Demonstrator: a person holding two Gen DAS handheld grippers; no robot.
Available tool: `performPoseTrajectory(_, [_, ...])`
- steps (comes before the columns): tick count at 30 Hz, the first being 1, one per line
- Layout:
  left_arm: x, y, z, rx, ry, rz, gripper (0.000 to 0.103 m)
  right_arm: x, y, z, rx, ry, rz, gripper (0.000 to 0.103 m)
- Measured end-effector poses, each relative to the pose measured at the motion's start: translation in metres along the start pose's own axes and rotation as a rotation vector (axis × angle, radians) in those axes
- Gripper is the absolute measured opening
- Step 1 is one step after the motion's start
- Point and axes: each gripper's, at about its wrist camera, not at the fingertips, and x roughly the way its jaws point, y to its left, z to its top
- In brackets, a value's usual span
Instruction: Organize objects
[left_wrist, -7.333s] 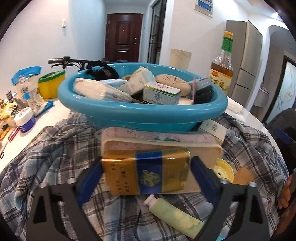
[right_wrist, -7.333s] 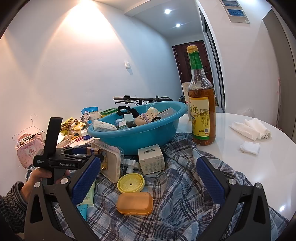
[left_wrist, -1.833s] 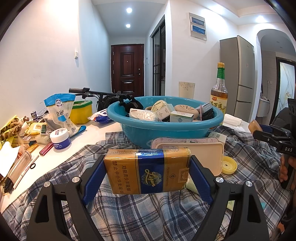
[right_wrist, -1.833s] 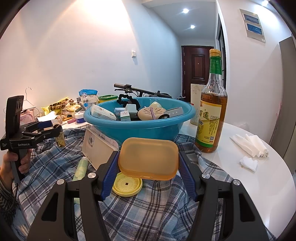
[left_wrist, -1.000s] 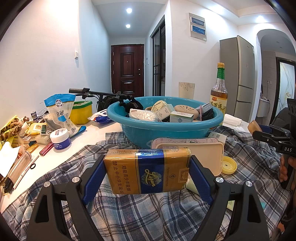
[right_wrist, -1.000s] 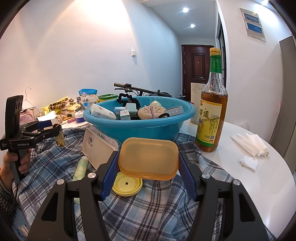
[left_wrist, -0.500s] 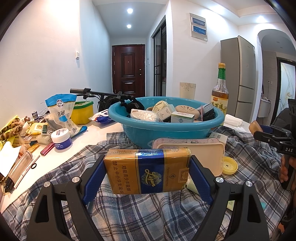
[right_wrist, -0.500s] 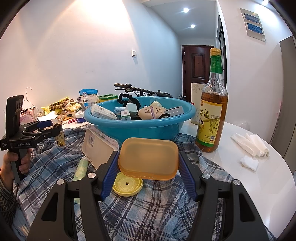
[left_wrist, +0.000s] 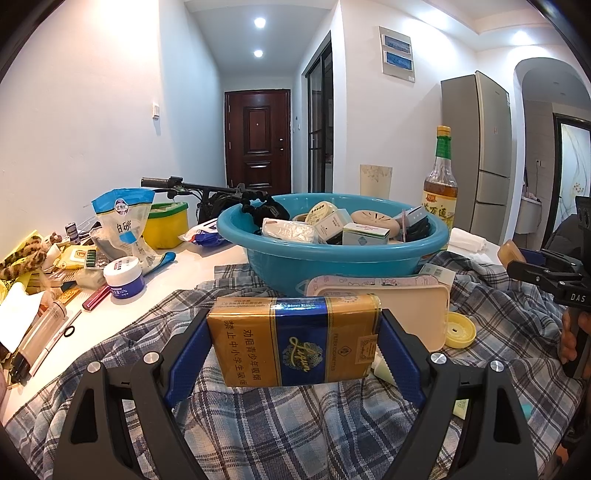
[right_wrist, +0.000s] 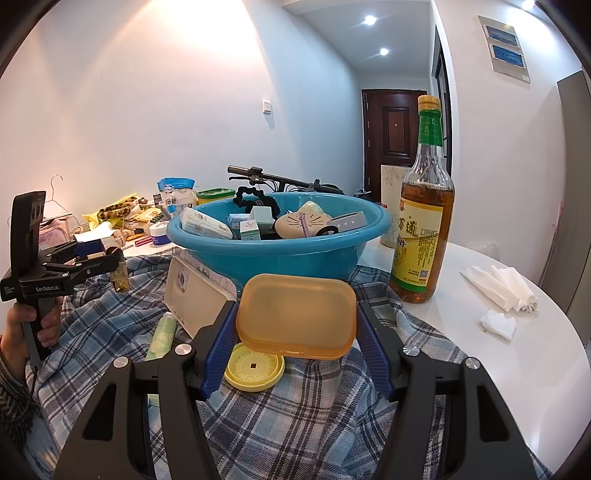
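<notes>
So, left wrist view first: compared with seven seconds back, your left tool (left_wrist: 293, 341) has lifted the gold and blue cigarette pack (left_wrist: 293, 338) off the plaid shirt (left_wrist: 295, 424) and pulled away from the teal basin (left_wrist: 332, 254); over the last second nothing has changed. Its pads clamp the pack's two short ends, and the pack sits up in the air in front of the basin. That basin is packed with small boxes, a wrapped packet, a round beige thing and something black; what lies underneath them is hidden. A beige flat case (left_wrist: 406, 306) leans on the basin's front, half covered by the pack.

Right wrist view: earlier your right tool (right_wrist: 295, 321) gaped over the shirt, now it's closed on the orange soap box (right_wrist: 295, 314), gripping both ends, held above the yellow lid (right_wrist: 255, 367). You can see the same basin behind, with a cat-face item on top. On the white tabletop (right_wrist: 535, 354), the sauce bottle (right_wrist: 424, 229) stands to the right. Your left tool shows at the far left, partly cut off.
</notes>
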Motion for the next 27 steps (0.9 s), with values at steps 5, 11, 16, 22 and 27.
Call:
performPoseTrajectory(5, [-0.0001,0.0000,-0.0001,0.000,0.000,0.000,0.088,0.0000,-0.0003,0.0000,0.000,0.000,0.000,0.062])
performPoseTrajectory(11, [-0.0001,-0.0001,-0.0002,0.000,0.000,0.001,0.088,0.0001,-0.0006,0.0000,0.000,0.000,0.000,0.062])
performPoseTrajectory(16, [-0.0001,-0.0001,-0.0003,0.000,-0.001,0.000,0.088,-0.0001,-0.0003,-0.0001,0.000,0.001,0.001,0.062])
performPoseTrajectory(22, [-0.0001,-0.0001,-0.0004,0.000,-0.001,0.000,0.088,-0.0004,-0.0005,0.0000,0.001,-0.001,0.001,0.062])
performPoseTrajectory(27, [0.0004,0.0038,0.0015,-0.004,0.003,-0.014,0.088,-0.0006,-0.0021,0.0004,0.003,-0.005,0.005,0.062])
